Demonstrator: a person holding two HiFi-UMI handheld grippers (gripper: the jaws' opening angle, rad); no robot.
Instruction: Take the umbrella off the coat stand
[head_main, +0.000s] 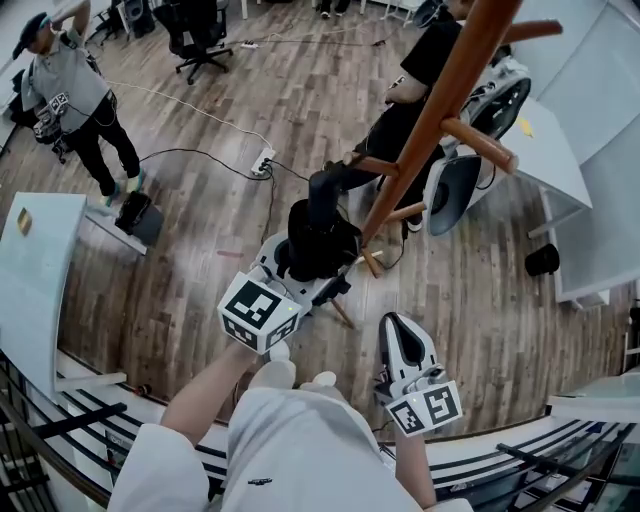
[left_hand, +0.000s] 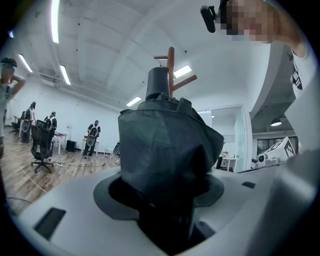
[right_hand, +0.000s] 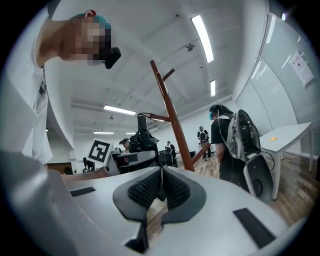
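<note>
Grip stage is done: the L gripper (left_hand: 167, 215) is clamped on the umbrella (left_hand: 165, 145). Folded dark cloth is pinched between its jaws, w/ the handle end standing up above them. The bundle is held just ahead of the gripper's marker cube (head_main: 258, 312). The R gripper (right_hand: 161, 186) is seen w/ jaws together and nothing between them. It is placed to the right of the L one, apart from the umbrella.

The stand (head_main: 440, 100) is seen directly beyond the L jaws, close behind the umbrella. In the head view the umbrella's top is found just beside a lower peg (head_main: 376, 166). In the right gripper view a thin dark loop is seen running from the umbrella toward the pole. Whether that loop is hooked on a peg or merely overlaps it can't be told.

Judged progress: approx. halfway or a bit more. Reach and clamp are finished; clearance from the peg is not yet confirmed. Left to do: the umbrella is to be raised and drawn back toward the person, away from the pole, until no part lies against the stand. No help from the R gripper is judged to be needed.
</note>
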